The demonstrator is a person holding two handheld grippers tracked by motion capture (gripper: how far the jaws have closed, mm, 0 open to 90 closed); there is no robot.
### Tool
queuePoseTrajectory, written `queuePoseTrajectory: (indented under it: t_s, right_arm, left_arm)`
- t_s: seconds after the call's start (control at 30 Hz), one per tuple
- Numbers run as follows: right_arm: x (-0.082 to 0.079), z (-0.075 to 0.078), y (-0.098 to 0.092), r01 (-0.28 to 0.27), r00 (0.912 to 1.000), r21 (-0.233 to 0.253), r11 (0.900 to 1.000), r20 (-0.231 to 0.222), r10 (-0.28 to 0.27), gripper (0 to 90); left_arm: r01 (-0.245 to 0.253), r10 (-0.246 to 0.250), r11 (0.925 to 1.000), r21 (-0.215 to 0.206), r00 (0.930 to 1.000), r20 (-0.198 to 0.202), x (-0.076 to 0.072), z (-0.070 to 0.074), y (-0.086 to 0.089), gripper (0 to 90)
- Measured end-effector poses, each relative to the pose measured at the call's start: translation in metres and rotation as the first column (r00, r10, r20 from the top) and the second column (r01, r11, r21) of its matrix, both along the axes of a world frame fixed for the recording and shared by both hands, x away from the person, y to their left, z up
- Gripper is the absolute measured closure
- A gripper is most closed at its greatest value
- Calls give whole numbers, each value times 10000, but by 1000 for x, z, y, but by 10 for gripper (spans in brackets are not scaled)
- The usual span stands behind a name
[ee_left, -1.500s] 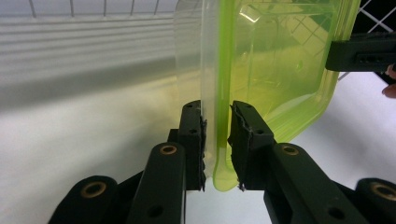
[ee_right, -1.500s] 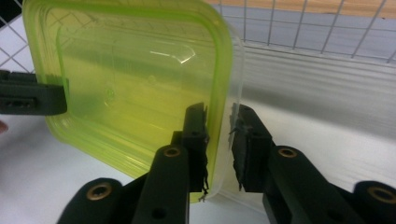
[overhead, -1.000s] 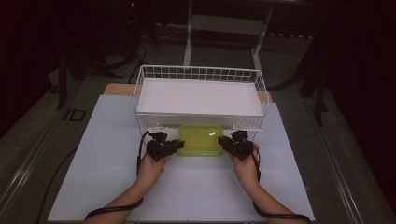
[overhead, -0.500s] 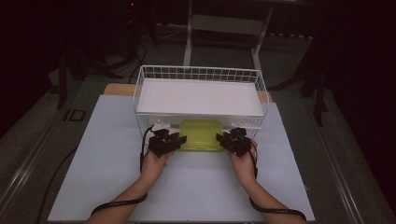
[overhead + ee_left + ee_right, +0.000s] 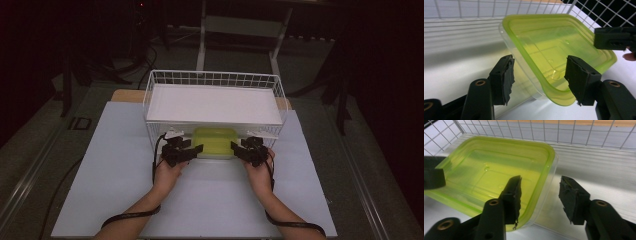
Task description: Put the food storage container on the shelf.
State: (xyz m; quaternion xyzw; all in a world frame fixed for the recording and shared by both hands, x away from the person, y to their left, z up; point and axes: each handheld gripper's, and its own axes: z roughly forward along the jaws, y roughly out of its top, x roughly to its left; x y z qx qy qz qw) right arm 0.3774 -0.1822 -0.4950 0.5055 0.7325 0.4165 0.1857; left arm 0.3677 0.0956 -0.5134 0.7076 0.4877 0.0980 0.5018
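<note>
Both tongs sit at the near edge of a white wire basket [image 5: 212,80], one at each end of a yellow-green lidded container [image 5: 215,141]. Left tongs [image 5: 192,149] are spread wide: in the left gripper view their black pads straddle the container's near corner [image 5: 554,92], one pad [image 5: 505,75] beside the clear wall and the other [image 5: 580,78] lying over the lid's rim, and whether that pad touches the lid cannot be told. Right tongs [image 5: 239,148] are likewise parted wide; in the right gripper view one pad [image 5: 512,195] lies over the green lid [image 5: 496,170] and the other [image 5: 571,195] stands off outside the clear wall, with the container's rim between them. The container lies under the basket's white upper shelf [image 5: 212,104], tilted in the left gripper view, with its near side jutting out toward the person. A hand [image 5: 167,172] grips each tool from below, forearms resting over the pale worktop [image 5: 110,165].
</note>
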Motion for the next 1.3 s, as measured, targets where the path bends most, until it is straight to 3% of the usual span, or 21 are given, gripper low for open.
queuePoseTrajectory:
  t_s: [0.1, 0.13, 0.2, 0.37, 0.5, 0.63, 0.7, 0.87, 0.93, 1.03, 1.1, 1.2, 1.3]
  right_arm:
    - [-3, 2, -2, 28, 10000, 122, 9999, 87, -29, 477]
    - [-5, 3, -3, 45, 9999, 55, 10000, 134, -45, 470]
    - [-9, 5, -3, -82, 9995, -129, 9999, 312, 86, 466]
    - [-21, 9, -6, -264, 9996, 234, 9994, 82, 262, 466]
    - [-33, 16, -3, -642, 9979, 287, 9975, 146, 638, 466]
    - [-43, 21, 1, -956, 9952, 368, 9947, 239, 947, 485]
    - [-48, 20, 4, -1034, 9944, 372, 9939, 264, 1024, 499]
    - [-57, 10, 13, -1158, 9932, 186, 9931, -99, 1160, 602]
    - [-60, 4, 19, -1396, 9900, -101, 9902, -240, 1393, 720]
    - [-60, -3, 28, -1963, 9801, -395, 9798, -366, 1949, 889]
    - [-59, -7, 35, -2144, 9763, -492, 9755, -419, 2124, 899]
    - [-56, -10, 44, -2312, 9728, -766, 9699, -338, 2292, 900]
    - [-49, -13, 48, -2213, 9750, -723, 9725, -363, 2192, 900]
  left_arm:
    - [385, -373, 9987, -329, 9987, 360, -4, 3, 5, 316]
    - [466, -455, 9987, -184, 9974, 554, -5, 5, 6, 314]
    - [612, -590, 9975, -348, 9964, 616, -8, 6, 8, 279]
    - [1009, -943, 9936, -505, 9883, 1196, -19, 12, 11, 184]
    - [1338, -1285, 9907, -258, 9805, 1490, -30, 17, 14, 159]
    - [1584, -1535, 9871, -224, 9772, 1467, -44, 19, 18, 119]
    - [1774, -1762, 9841, 23, 9754, 1323, -51, 20, 18, 8]
    - [1624, -1599, 9867, -52, 9760, 1476, -71, 21, 24, 9]
    - [1463, -1439, 9892, -34, 9771, 1567, -76, 20, 28, 9]
    - [1308, -1294, 9914, -54, 9854, 1105, -81, 16, 31, 9]
    - [1205, -1195, 9927, -26, 9869, 1088, -87, 12, 34, 9]
    - [1108, -1146, 9933, 341, 9821, 1493, -92, 12, 35, 9]
    - [1047, -1111, 9935, 455, 9779, 1770, -93, 12, 36, 9]
